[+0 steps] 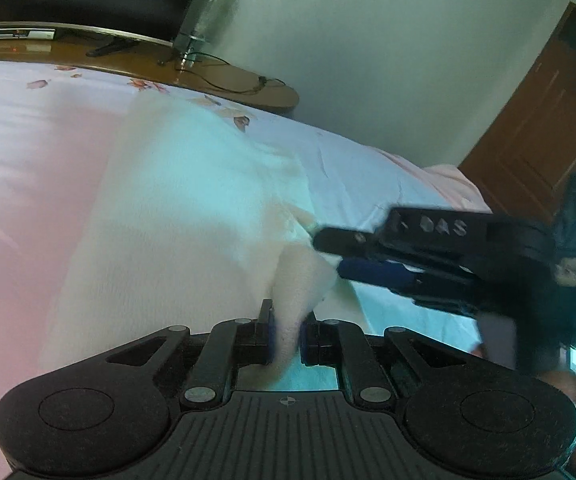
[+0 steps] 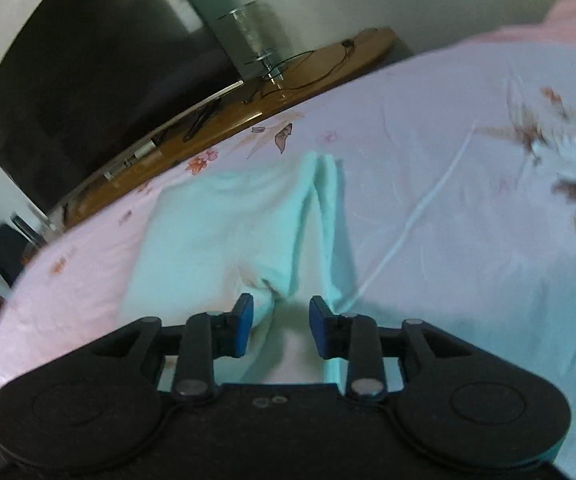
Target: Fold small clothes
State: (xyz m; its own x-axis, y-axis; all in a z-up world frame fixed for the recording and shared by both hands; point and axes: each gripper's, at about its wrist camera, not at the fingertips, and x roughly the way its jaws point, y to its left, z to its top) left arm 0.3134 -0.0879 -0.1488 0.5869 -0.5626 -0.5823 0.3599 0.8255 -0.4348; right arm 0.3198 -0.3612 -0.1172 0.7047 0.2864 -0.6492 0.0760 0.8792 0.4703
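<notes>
A pale mint-white garment (image 1: 192, 200) lies spread on the pink flowered bedsheet (image 1: 28, 160). My left gripper (image 1: 288, 320) is shut on a raised fold of its near edge, and the cloth stands pinched between the blue pads. From the right, my right gripper (image 1: 328, 256) reaches in to the same bunched edge. In the right wrist view the garment (image 2: 224, 224) runs away from me with a lengthwise crease. The right gripper (image 2: 282, 316) is open. A hump of cloth sits between its jaws, against the left pad (image 2: 244, 320) only.
A wooden TV bench (image 1: 224, 80) with a cable and a glass cylinder (image 1: 208, 12) runs along the bed's far edge. A dark television (image 2: 88, 80) stands on it. A brown door (image 1: 548, 120) is at the right. The sheet (image 2: 448, 240) extends right of the garment.
</notes>
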